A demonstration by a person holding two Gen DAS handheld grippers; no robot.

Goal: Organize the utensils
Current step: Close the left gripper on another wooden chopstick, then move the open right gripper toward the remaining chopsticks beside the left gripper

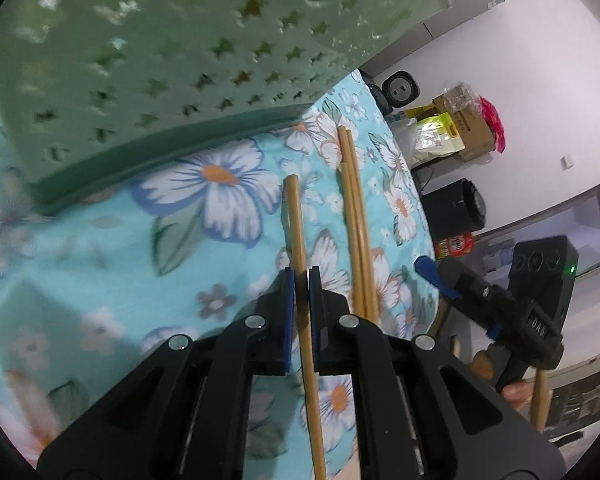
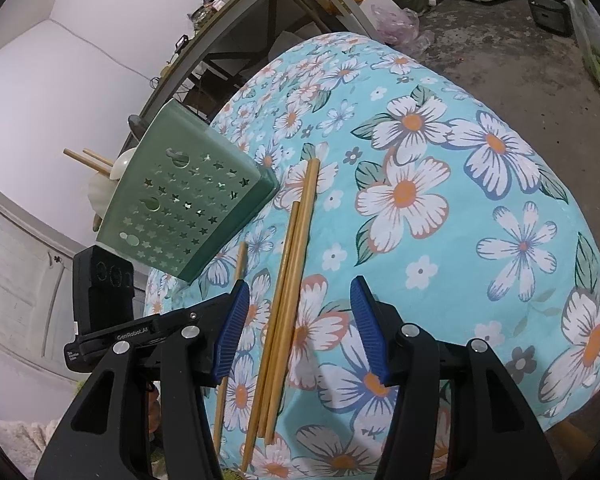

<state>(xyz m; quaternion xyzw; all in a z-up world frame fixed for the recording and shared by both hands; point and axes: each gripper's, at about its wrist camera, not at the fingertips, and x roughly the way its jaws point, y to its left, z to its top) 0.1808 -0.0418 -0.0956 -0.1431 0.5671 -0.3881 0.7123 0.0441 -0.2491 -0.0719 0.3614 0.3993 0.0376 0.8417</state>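
While 1 chopstick (image 1: 300,248) is clamped between the blue pads of the left claw (image 1: 301,280), its far end is seen raised above the flowered cloth (image 1: 100,248) that covers the surface. The left claw is closed on this stick, which runs back through the jaws toward the camera. Just to its right, 3 more chopsticks (image 1: 354,200) are left lying together on the cloth, roughly parallel to the held one. A green holder (image 1: 160,60) pierced with star-shaped holes is seen close ahead of the left claw, tilted in this view – its dark base resting on the cloth.

From the right wrist view, the right claw (image 2: 300,332) is held open above the 3 loose chopsticks (image 2: 296,264), which pass between its blue pads without being touched by them. The green holder (image 2: 188,200) is shown at the left edge of the surface, with 2 wooden sticks (image 2: 88,160) and pale utensils protruding from its top. The left claw (image 2: 148,332) is visible beside it – the gripped chopstick (image 2: 241,260) showing beyond it.
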